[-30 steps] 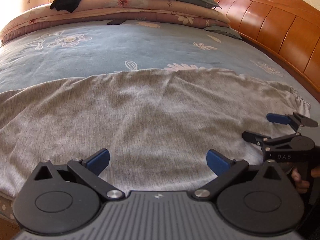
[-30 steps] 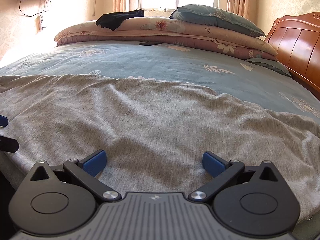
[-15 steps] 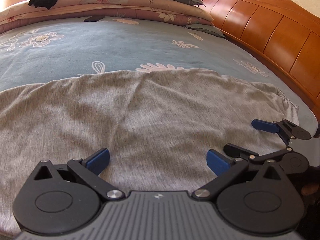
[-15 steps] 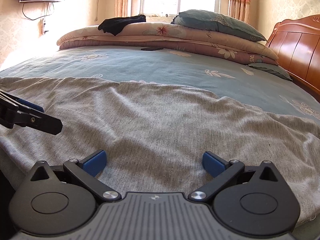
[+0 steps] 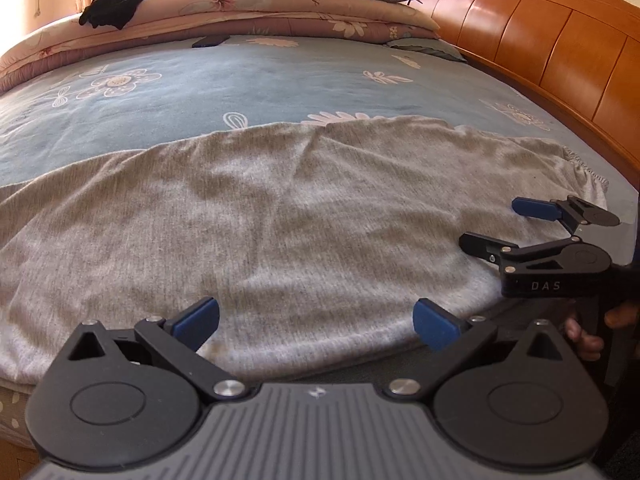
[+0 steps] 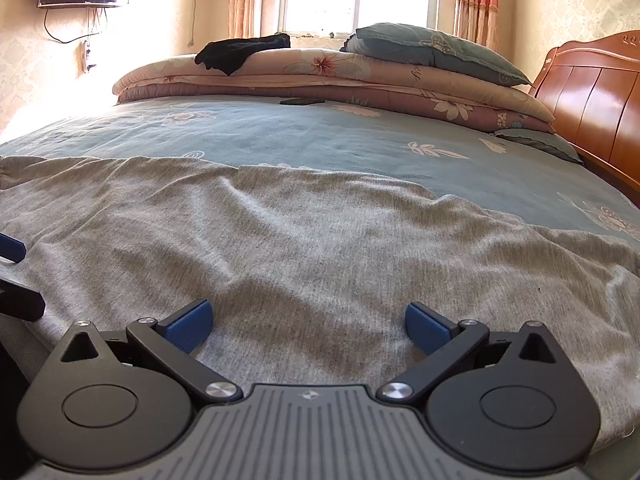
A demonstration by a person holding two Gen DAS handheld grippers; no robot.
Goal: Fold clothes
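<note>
Across the near half of the bed the grey garment lies spread flat, its far edge running from 9 to 3 o'clock over the blue floral sheet, its near hem draped at the mattress edge under both tools. Left gripper hovers over that hem with its blue pads wide apart and nothing between them. Right gripper is the same: jaws spread wide, empty, cloth only beneath.

What has changed is small. Half a second ago the left camera had swung toward the headboard at 2 o'clock; now it has turned back, so the black cloth on the quilts sits again at 11 o'clock. Seen from the left wrist, the right tool stands at 3 o'clock over the garment's right end, slightly further off than a moment before. In the right view, the left tool's fingers, which reached in at 9 o'clock, have drawn back to the frame's edge. The garment itself shows no shift; its creases match.

My reading: both tools have been settling into position along the near hem, well apart, and no grasp has begun. The fold is not yet started; closing on the hem at two points seems the likely next need
</note>
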